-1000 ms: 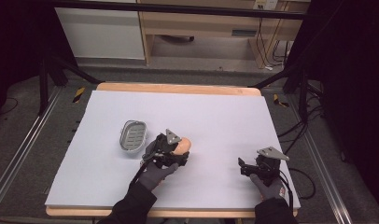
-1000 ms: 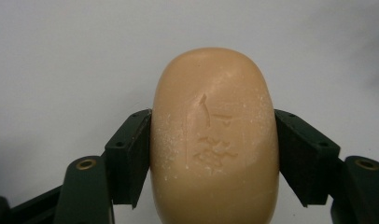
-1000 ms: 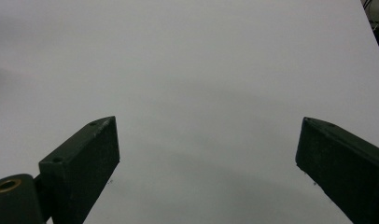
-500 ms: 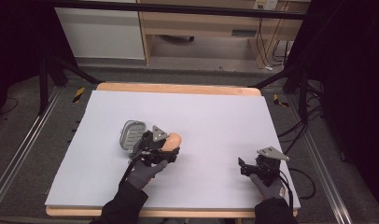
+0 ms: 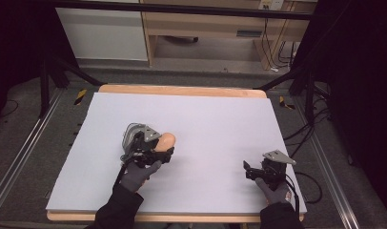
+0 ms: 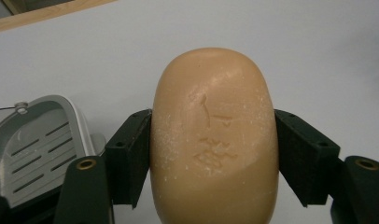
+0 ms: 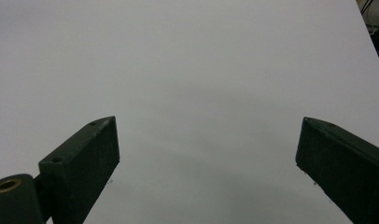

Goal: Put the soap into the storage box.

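Two grippers are in hand over the white table (image 5: 210, 119). We note the left gripper (image 5: 156, 150) clamped on a tan bar of soap (image 6: 214, 135): in the left gripper view both black jaws press flat against its long sides, and the stamped face of the bar is turned toward the camera. In the high view the soap (image 5: 166, 140) sticks out past the gripper toward the table's middle, held just above the surface in the left half of the table. Just beside it, on the far-left side of the left gripper, lies a grey metal soap dish (image 5: 130, 134) with a slotted floor; the left gripper view shows the dish (image 6: 36, 140) close to the left jaw, though we cannot tell whether they touch. We see the right gripper (image 5: 249, 171) near the table's front right corner, well apart from the soap, its jaws spread wide with nothing but bare table between them
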`<control>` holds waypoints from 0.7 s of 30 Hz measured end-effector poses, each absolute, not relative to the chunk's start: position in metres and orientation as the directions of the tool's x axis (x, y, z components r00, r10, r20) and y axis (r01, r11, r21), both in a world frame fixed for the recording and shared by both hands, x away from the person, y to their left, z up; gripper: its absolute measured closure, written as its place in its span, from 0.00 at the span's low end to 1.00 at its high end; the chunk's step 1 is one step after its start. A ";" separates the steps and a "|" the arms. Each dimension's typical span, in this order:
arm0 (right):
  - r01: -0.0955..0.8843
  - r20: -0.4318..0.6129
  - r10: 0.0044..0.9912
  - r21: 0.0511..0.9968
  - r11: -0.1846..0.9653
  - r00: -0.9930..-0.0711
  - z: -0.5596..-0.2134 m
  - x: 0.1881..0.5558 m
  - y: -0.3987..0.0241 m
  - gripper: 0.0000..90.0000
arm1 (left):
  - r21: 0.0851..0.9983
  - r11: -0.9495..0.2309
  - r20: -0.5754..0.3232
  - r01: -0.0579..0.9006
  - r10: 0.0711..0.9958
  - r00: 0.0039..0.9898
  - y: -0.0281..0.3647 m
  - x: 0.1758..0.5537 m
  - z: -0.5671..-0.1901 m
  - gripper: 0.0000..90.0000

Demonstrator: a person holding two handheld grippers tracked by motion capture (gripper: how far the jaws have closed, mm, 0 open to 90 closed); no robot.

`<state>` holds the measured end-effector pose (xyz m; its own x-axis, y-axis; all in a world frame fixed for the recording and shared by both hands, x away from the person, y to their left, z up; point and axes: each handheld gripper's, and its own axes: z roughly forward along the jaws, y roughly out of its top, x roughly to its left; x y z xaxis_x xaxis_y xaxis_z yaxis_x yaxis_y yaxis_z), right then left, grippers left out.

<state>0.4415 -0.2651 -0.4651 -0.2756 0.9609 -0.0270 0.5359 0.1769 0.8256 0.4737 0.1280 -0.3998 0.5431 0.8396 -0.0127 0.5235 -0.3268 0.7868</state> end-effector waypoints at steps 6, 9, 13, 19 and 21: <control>0.536 -0.021 0.960 0.826 0.173 -0.278 -0.465 0.442 -0.264 0.07 | 0.789 -0.320 -0.011 0.525 0.846 0.533 0.138 0.475 -0.396 0.36; 0.536 -0.019 0.959 0.826 0.174 -0.283 -0.465 0.442 -0.263 0.07 | 0.794 -0.307 -0.015 0.525 0.853 0.521 0.141 0.477 -0.394 0.36; 0.533 -0.026 0.959 0.827 0.179 -0.282 -0.465 0.442 -0.263 0.07 | 0.797 -0.295 -0.015 0.526 0.862 0.506 0.147 0.479 -0.391 0.36; 0.534 -0.022 0.960 0.828 0.174 -0.279 -0.465 0.442 -0.263 0.07 | 0.798 -0.283 -0.016 0.532 0.873 0.487 0.154 0.483 -0.388 0.36; 0.533 -0.022 0.960 0.828 0.174 -0.279 -0.465 0.442 -0.263 0.07 | 0.798 -0.280 -0.014 0.533 0.876 0.482 0.156 0.484 -0.388 0.36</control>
<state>0.4418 -0.2631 -0.4647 -0.2795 0.9599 -0.0221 0.5334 0.1743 0.8277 0.4844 0.1559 -0.3876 0.4819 0.8761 -0.0142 0.5331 -0.2803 0.7983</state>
